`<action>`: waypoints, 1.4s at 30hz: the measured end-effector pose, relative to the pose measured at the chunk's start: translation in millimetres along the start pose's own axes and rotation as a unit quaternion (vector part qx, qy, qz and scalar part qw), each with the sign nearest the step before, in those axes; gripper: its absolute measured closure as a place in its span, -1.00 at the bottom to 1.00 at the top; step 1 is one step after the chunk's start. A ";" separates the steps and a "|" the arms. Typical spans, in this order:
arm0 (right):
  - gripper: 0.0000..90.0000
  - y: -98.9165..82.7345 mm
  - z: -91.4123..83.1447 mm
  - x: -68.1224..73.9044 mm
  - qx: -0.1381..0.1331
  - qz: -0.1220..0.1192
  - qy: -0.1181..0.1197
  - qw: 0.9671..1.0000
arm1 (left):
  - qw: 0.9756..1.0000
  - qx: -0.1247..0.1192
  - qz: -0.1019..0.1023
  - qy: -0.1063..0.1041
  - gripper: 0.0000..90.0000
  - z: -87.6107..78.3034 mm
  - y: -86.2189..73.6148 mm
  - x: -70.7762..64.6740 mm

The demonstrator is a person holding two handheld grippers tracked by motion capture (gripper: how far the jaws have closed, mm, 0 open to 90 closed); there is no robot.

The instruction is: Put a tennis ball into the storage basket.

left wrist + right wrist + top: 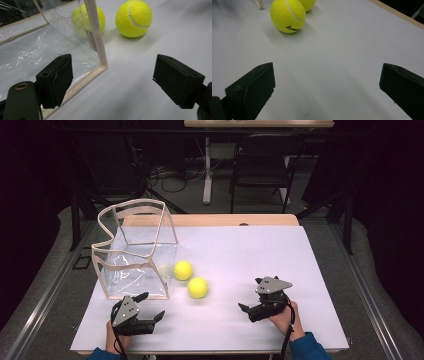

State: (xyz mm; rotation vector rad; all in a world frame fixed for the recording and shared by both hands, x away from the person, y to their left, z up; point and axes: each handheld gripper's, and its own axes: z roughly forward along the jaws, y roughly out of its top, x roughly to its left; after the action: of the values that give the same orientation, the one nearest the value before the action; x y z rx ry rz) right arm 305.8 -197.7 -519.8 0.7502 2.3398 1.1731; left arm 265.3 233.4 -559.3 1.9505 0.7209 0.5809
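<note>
Two fuzzy yellow tennis balls sit close together on the white surface: the nearer tennis ball lies in the open, the farther tennis ball just beside the clear plastic bag with beige trim, which stands upright. The left gripper rests near the bag's front corner, jaws wide apart, holding nothing. The right gripper faces the balls, jaws likewise spread and empty.

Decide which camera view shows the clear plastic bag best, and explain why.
The high view: the whole clear plastic bag stands open there, its beige-trimmed rim and all sides visible. The left gripper view gives its lower corner close up, and the right gripper view catches just a beige corner at the top edge.
</note>
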 end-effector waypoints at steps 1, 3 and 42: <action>-1.00 1.1 1.1 0.1 0.001 -0.001 0.002 1.000 | 1.000 -0.003 -0.001 0.002 -0.64 -0.1 0.2 -0.7; -1.00 2.7 3.6 0.3 0.005 -0.002 0.007 1.000 | 1.000 -0.005 0.000 0.003 -0.64 -0.3 0.5 -1.5; -1.00 44.6 55.7 14.2 0.037 -0.024 0.052 0.998 | 1.000 -0.006 0.000 0.007 -0.64 -0.2 1.0 -3.1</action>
State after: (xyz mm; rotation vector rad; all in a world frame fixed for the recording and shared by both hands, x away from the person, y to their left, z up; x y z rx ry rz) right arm 339.4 -133.3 -516.0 0.6678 2.4838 1.1367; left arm 263.3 231.1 -558.6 1.9361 0.7252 0.5980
